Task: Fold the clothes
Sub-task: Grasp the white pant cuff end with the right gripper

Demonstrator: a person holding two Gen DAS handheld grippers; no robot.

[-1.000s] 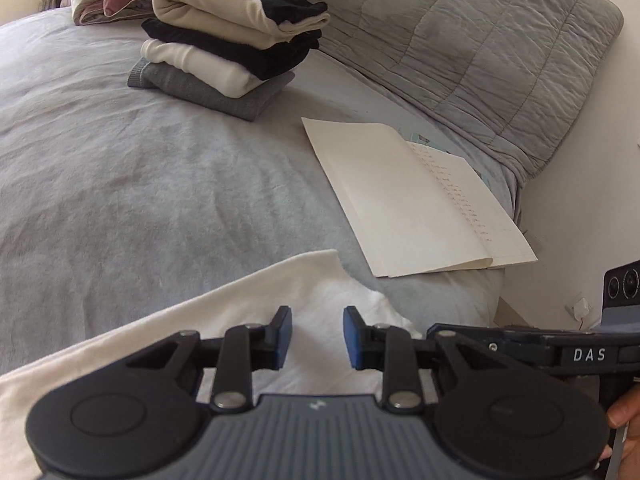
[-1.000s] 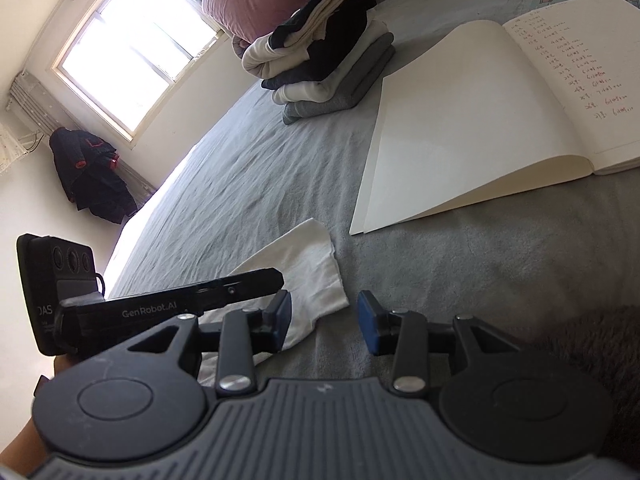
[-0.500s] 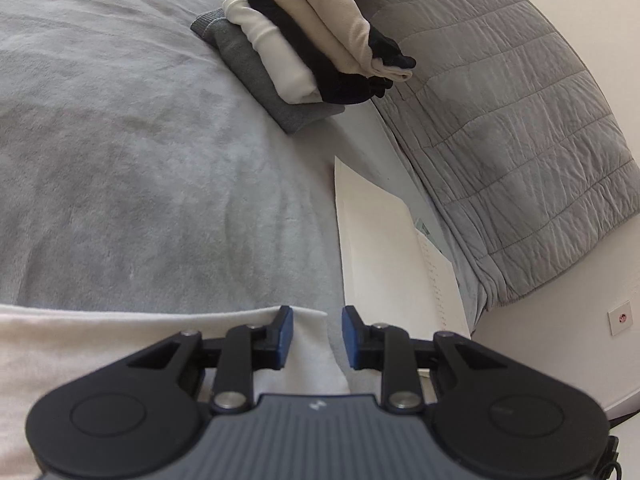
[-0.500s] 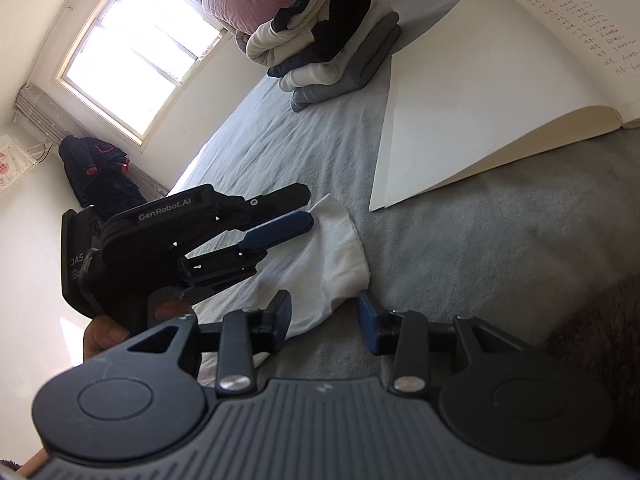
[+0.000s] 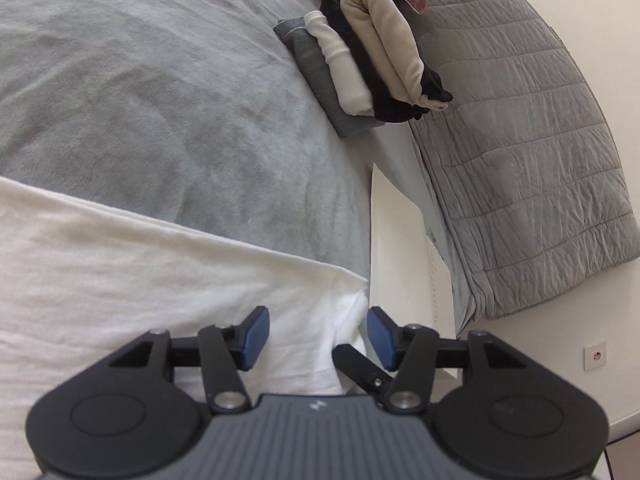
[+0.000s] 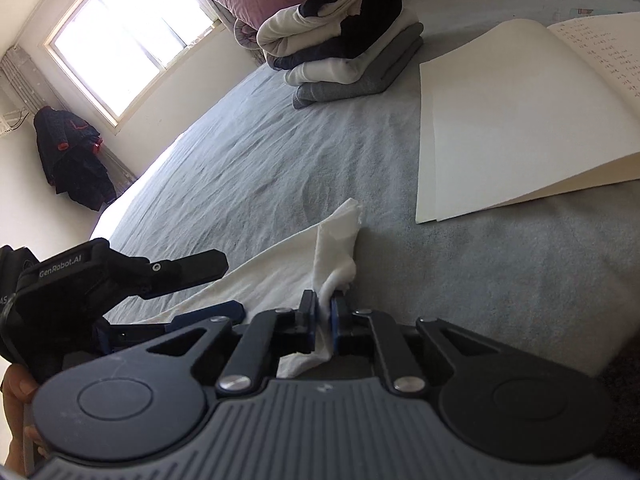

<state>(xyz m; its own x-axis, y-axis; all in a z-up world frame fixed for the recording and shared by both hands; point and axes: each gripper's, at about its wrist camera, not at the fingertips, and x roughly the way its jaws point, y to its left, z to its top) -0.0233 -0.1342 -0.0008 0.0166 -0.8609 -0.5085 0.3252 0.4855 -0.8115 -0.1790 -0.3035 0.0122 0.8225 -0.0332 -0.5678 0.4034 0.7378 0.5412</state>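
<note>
1. The white garment (image 5: pixel 152 280) lies flat on the grey bed cover (image 5: pixel 160 100), filling the lower left of the left wrist view. Its corner reaches the centre of the right wrist view.
2. The right gripper (image 6: pixel 325 314) is closing narrow, and its blue pads pinch a bunched fold of the garment corner.
3. The left gripper (image 5: pixel 316 334) is opening to a medium gap. Garment fabric lies below and between its jaws, but the pads do not press on it.
4. A stack of folded clothes (image 5: pixel 360 60) sits at the upper centre of the left wrist view, well apart from the garment. An open notebook (image 6: pixel 520 120) lies just beside the garment corner.
5. Risk: the right pads hold only a small bunch of cloth. A quick pull could probably slip it free.
6. Risk: with only one corner held, lifting may drag the garment askew and wrinkle the fold.
7. Risk: a sweep toward the right of the frame could snag the notebook pages.
</note>
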